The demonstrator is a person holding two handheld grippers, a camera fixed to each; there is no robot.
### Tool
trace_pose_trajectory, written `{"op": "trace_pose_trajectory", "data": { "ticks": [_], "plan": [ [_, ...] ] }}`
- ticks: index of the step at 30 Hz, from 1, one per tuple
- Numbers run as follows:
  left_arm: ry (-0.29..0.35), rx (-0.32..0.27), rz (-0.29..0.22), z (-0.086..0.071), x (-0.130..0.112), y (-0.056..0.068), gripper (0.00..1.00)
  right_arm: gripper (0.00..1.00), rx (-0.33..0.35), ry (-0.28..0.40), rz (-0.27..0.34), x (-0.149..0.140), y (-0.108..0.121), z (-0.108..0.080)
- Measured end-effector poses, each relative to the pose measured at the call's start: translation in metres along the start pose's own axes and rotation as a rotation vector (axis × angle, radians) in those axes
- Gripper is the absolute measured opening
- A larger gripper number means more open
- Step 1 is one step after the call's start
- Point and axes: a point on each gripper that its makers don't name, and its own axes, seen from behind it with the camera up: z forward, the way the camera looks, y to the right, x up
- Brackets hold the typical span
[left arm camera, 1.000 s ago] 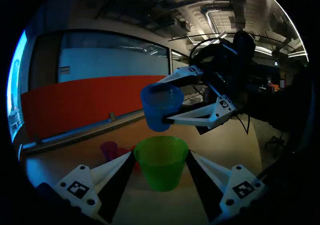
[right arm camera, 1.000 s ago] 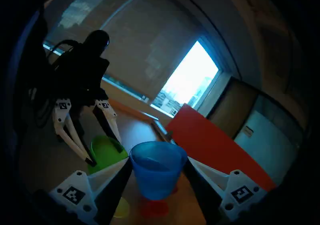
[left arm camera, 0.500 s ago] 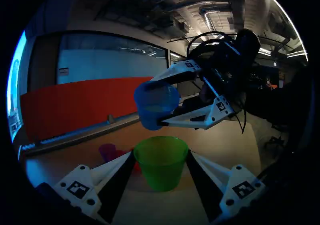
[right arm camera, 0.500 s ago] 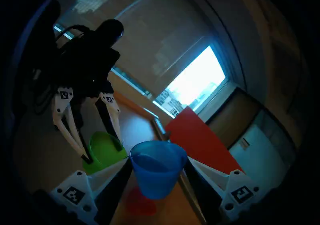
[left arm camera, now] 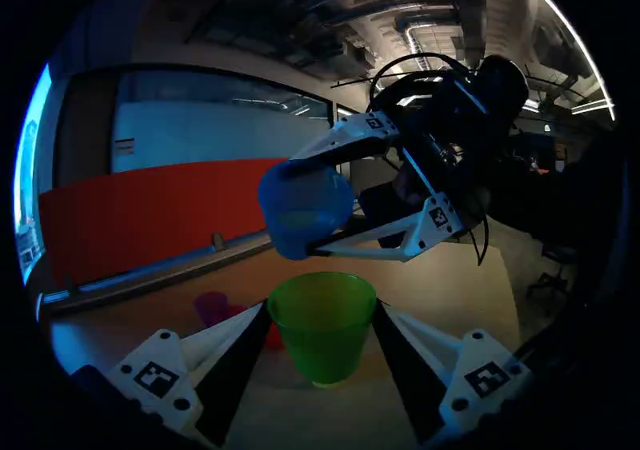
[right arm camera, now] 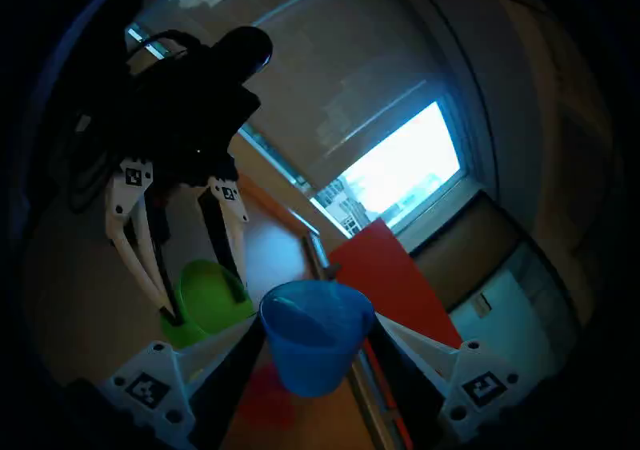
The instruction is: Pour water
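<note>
The wooden desk (left arm camera: 468, 290) runs across the lower part of the left gripper view. A long red wall panel (left arm camera: 144, 202) stands along its far left edge. In the right gripper view a bright window (right arm camera: 392, 174) lies far off on the right, beyond that panel.

The left tool (left arm camera: 320, 314) is closed on a green cup (left arm camera: 322, 342). One white finger presses on each side of the cup just below the rim. The cup stands upright with its open mouth up, near and central between the fingers. I cannot tell whether its base touches the desk or hangs just above it.

The right tool (left arm camera: 298, 212) reaches in from the right, farther off and higher, with its dark body and looping cables behind it. It holds a blue cup (left arm camera: 310, 198) clamped between its two fingers. The blue cup is tipped off upright. It sits above the green cup and a little to its left, apart from it. A pale water line shows through the blue wall, and in the right gripper view the water lies slanted inside the cup's mouth.

From that view the left tool and the green cup are to the left of the blue cup and beyond it.

A small purple cup (left arm camera: 211, 304) stands on the desk to the far left of the green cup. Just beside it is a red thing (left arm camera: 274, 336), mostly hidden by the left tool's finger.
</note>
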Motion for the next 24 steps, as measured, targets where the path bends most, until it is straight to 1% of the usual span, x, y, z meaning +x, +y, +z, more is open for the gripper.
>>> {"op": "trace_pose_trajectory", "data": {
  "ticks": [24],
  "plan": [
    [0.003, -0.006, 0.003, 0.003, 0.001, 0.002, 0.88, 0.91, 0.021, -0.016, -0.153, 0.014, -0.003, 0.007]
  ]
}}
